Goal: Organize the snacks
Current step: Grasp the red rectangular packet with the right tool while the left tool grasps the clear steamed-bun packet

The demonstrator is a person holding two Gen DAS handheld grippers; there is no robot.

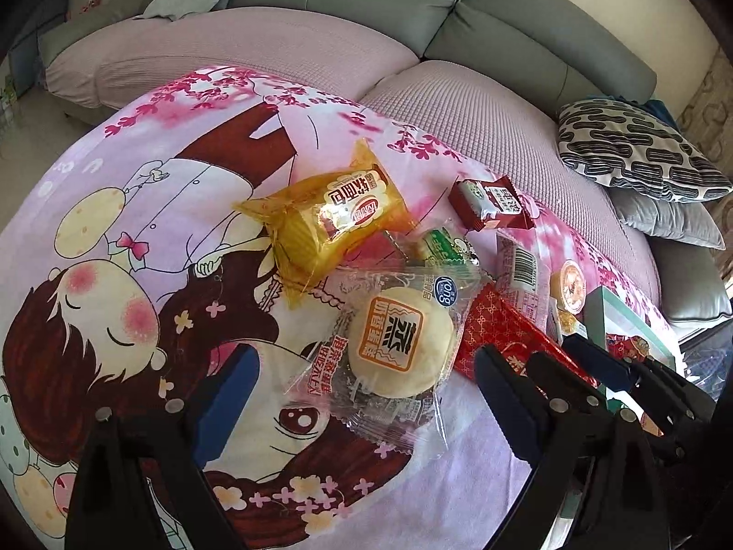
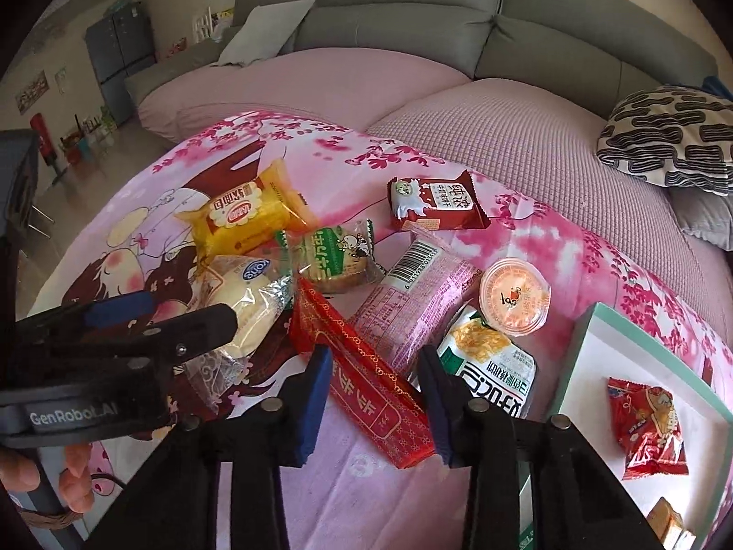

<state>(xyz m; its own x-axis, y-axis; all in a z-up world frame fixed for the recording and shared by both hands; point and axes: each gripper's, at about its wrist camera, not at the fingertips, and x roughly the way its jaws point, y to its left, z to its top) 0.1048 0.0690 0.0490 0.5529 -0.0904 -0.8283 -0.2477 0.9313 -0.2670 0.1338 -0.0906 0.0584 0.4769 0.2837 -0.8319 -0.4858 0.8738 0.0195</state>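
My left gripper (image 1: 362, 376) is hanging wide and released, its fingers straddling the clear-wrapped bun (image 1: 399, 348) without pressing on it. My right gripper (image 2: 375, 394) is straddling the long red packet (image 2: 362, 366), which is lying slantwise between my blue pads (image 2: 316, 394); I cannot tell whether they are pressing on it yet. Just beyond my right fingertips a pink barcoded pack (image 2: 414, 302) and a white-green noodle pack (image 2: 485, 362) are lying, with a round jelly cup (image 2: 515, 295) past them. To the right of my right fingers, the teal-rimmed box (image 2: 579, 343) is holding a small red bag (image 2: 648, 431). Farther ahead of my left fingers, the yellow bread pack (image 1: 327, 224) is resting on the cartoon cloth (image 1: 137, 211).
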